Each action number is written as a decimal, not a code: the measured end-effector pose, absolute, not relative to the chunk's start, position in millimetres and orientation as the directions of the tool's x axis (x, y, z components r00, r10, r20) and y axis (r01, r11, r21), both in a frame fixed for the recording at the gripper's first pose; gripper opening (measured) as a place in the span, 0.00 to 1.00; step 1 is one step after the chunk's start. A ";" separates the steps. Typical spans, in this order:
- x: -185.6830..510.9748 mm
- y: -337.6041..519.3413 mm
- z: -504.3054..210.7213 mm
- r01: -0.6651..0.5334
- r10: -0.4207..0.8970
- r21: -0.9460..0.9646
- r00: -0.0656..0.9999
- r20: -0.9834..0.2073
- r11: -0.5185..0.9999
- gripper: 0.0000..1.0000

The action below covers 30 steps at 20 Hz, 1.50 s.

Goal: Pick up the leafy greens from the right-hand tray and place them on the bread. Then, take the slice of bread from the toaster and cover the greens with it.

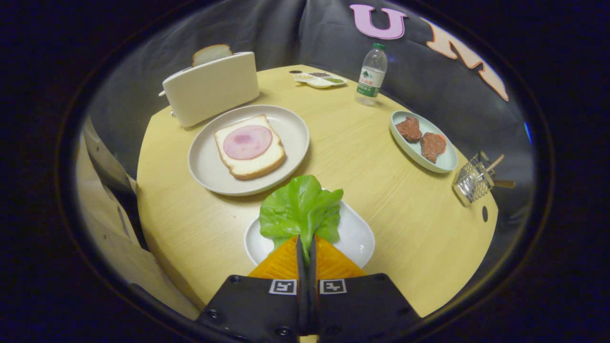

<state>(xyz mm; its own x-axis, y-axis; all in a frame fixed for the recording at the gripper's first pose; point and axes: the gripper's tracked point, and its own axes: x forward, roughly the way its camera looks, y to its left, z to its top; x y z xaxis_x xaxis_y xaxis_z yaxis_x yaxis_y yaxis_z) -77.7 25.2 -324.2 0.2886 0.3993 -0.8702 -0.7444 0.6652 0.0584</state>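
- Two fingers pressed together on the stem end of the leafy greens; the stem itself is hidden between them.
- Greens over the small white tray, its near edge covered by the fingers.
- At 11 o'clock: plate with ham-topped bread.
- Toaster beyond; its bread slice mostly sunk in the slot.

The leafy greens are bright green with ruffled edges, and their stem end is clamped between the gripper fingers, above the near white tray. The bread, topped with a pink ham round, lies flat on the round plate farther left. A second slice stands upright in the white toaster at far left.
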 end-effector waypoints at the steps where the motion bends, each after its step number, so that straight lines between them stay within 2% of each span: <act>1: -76.4 25.2 -319.2 -0.744 0.397 0.049 0.299 -0.868 0.667 0.03; 8: -66.8 40.3 -279.3 -0.731 0.398 -0.002 0.374 -0.838 0.682 0.03; 14: -63.2 66.0 -267.8 -0.745 0.400 -0.025 0.386 -0.831 0.667 0.04; 30: -58.7 170.0 -267.6 -0.842 0.475 -0.004 0.308 -0.824 0.539 0.03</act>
<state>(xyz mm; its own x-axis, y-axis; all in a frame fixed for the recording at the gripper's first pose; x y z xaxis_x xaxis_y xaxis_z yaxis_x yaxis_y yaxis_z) -58.7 170.0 -267.6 0.3081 0.4754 -0.8241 -0.8420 0.5394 -0.0037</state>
